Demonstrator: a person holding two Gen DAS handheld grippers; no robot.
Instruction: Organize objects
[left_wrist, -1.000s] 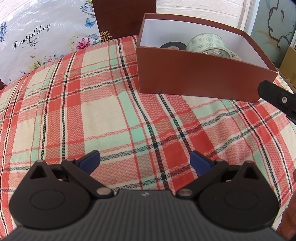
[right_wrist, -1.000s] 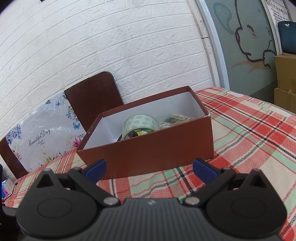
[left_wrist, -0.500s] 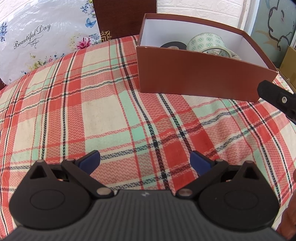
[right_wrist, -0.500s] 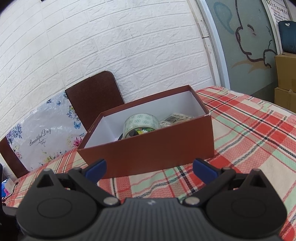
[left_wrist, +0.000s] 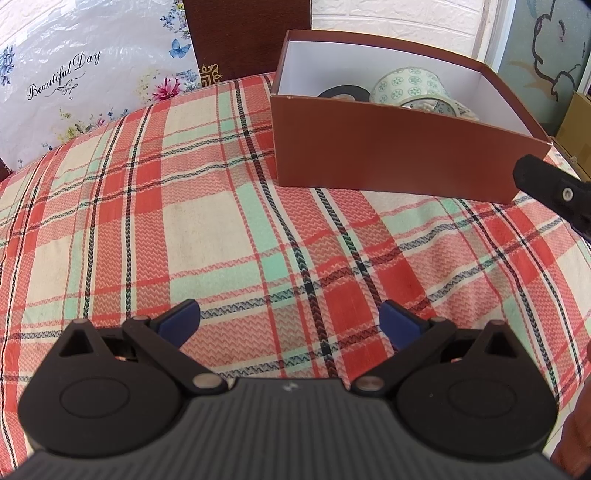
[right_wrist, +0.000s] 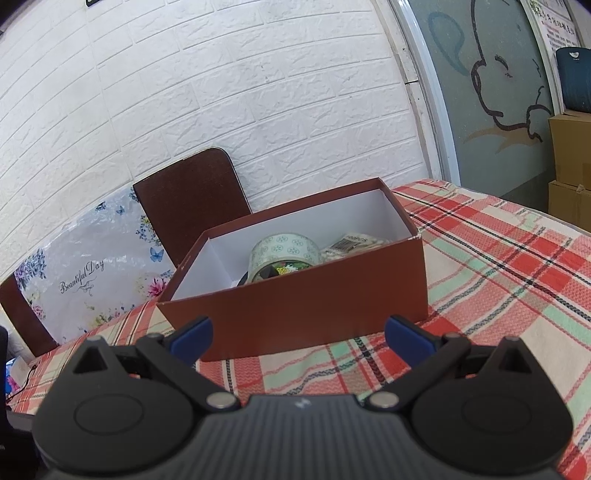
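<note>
A brown cardboard box (left_wrist: 388, 155) with a white inside stands on the plaid tablecloth; it also shows in the right wrist view (right_wrist: 314, 306). Inside lie a patterned tape roll (left_wrist: 410, 86), seen too in the right wrist view (right_wrist: 284, 253), a black tape roll (left_wrist: 343, 92) and a labelled packet (right_wrist: 354, 242). My left gripper (left_wrist: 290, 323) is open and empty above bare cloth, well short of the box. My right gripper (right_wrist: 299, 334) is open and empty just before the box's near wall; part of it shows at the right edge of the left wrist view (left_wrist: 550, 188).
A plaid tablecloth (left_wrist: 184, 221) covers the table. A floral bag reading "Beautiful Day" (left_wrist: 74, 74) and a brown chair back (right_wrist: 192, 199) stand behind the table against a white brick wall. Cardboard cartons (right_wrist: 570, 166) stand at the far right.
The right gripper has risen slightly, so the box sits lower in its view. The left gripper has not moved.
</note>
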